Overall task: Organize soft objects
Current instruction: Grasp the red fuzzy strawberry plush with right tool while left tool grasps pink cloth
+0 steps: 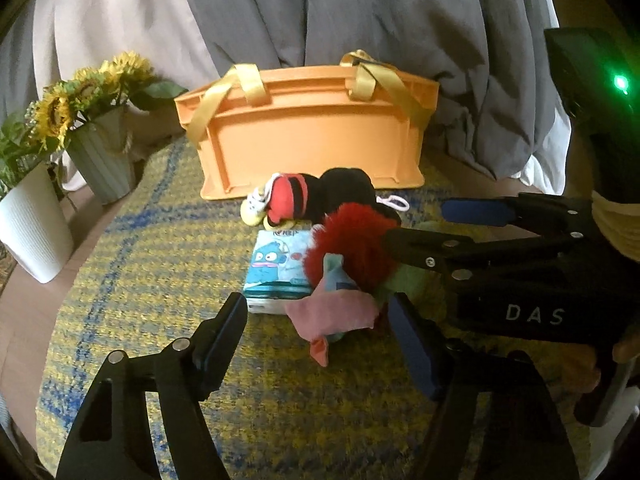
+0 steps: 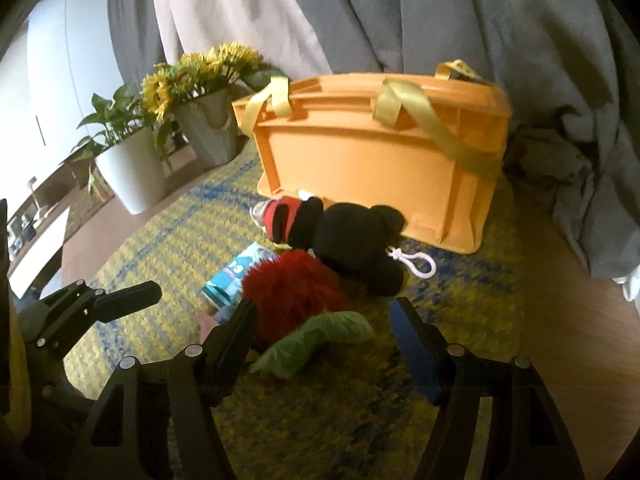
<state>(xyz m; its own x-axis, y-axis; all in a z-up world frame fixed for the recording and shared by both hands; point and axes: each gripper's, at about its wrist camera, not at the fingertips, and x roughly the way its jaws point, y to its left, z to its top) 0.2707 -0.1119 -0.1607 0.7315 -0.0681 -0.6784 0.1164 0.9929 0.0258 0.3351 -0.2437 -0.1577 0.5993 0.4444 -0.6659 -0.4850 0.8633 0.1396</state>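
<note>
A pile of soft things lies on the yellow-blue mat before an orange crate point(image 1: 308, 140) with gold ribbon handles. It holds a black mouse plush point(image 1: 340, 196) with red shorts, a red fuzzy ball point(image 1: 348, 244), a pink cloth point(image 1: 336, 312), a green cloth point(image 2: 320, 340) and a blue tissue pack point(image 1: 276, 268). My left gripper point(image 1: 320, 320) is open, its jaws either side of the pink cloth. My right gripper point(image 2: 324, 320) is open around the green cloth and red ball point(image 2: 292, 284); it also shows in the left wrist view point(image 1: 432, 224). The mouse plush point(image 2: 348, 240) lies just beyond.
A grey pot of sunflowers point(image 1: 100, 160) and a white plant pot point(image 1: 32, 224) stand at the left. Grey and beige fabric point(image 1: 360, 12) hangs behind the crate point(image 2: 380, 168). The mat point(image 1: 140, 280) covers a brown table.
</note>
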